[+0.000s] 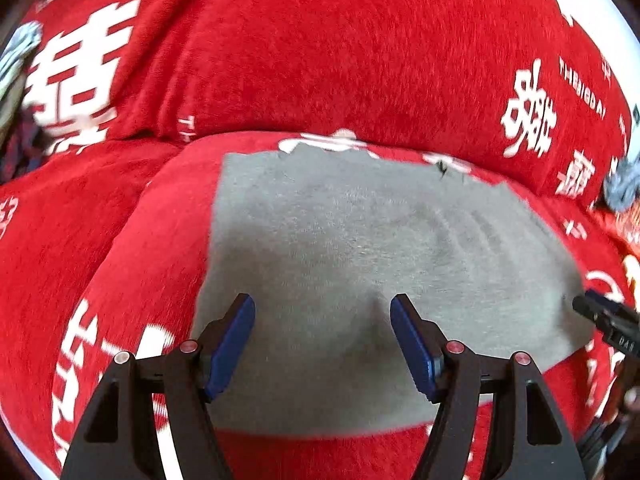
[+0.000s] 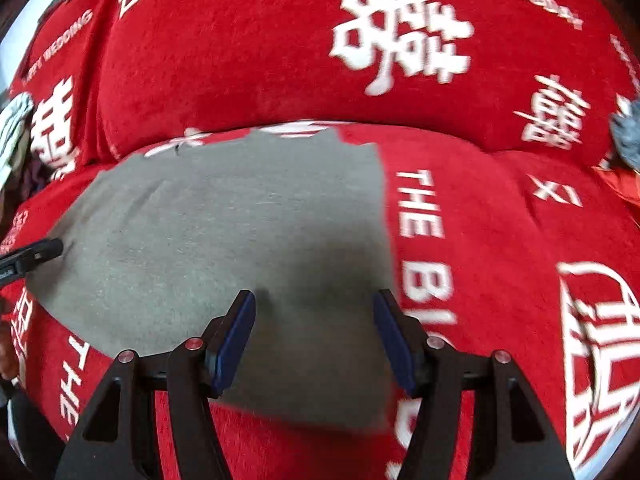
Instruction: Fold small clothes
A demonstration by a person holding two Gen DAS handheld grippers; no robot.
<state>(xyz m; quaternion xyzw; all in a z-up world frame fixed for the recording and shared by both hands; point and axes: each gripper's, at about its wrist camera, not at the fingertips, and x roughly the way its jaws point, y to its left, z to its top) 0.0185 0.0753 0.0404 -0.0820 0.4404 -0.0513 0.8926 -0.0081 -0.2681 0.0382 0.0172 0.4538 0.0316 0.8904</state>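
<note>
Grey cloth (image 1: pixel 360 272) under both gaping, empty grippers; only right view shows "THE BIG" lettering (image 2: pixel 424 240)

Red blanket (image 1: pixel 320 60) with white characters; grey garment (image 1: pixel 360 248) flat atop.

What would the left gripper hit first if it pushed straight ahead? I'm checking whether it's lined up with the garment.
Most likely the grey cloth: the open left gripper points onto it, above the red blanket. Its height above the cloth is unclear.
</note>
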